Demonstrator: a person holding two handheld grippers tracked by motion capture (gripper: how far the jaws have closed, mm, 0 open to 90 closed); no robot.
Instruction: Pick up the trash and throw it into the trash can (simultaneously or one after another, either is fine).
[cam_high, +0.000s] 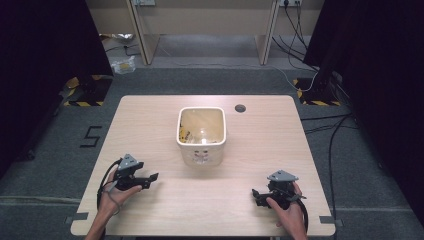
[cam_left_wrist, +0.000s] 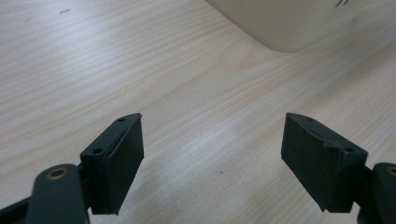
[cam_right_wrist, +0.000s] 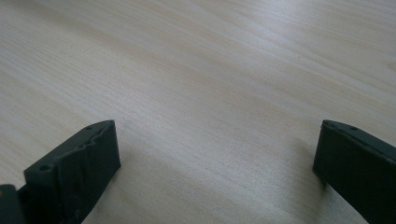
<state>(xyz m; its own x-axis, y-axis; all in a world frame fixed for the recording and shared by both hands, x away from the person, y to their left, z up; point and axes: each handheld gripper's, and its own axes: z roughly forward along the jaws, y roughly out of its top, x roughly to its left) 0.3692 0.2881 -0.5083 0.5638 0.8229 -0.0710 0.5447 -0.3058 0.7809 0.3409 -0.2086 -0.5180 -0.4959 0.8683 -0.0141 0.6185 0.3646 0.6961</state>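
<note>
Both grippers' jaws wide apart, empty.

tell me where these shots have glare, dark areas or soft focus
High view: soft overall, both side edges fall into near black, and the white bin has a bright reflection inside. Left gripper view: a pale sheen on the table, and the bin's corner is blurred at the top. Right gripper view: a glare band across the wood at upper right; the right hand-held gripper casts soft shadows beside its jaws.

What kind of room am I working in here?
Likely a lab or recording studio, not a home: black curtains on both sides, hazard-striped stand bases, loose cables across grey carpet, and a taped "5" on the floor.
</note>
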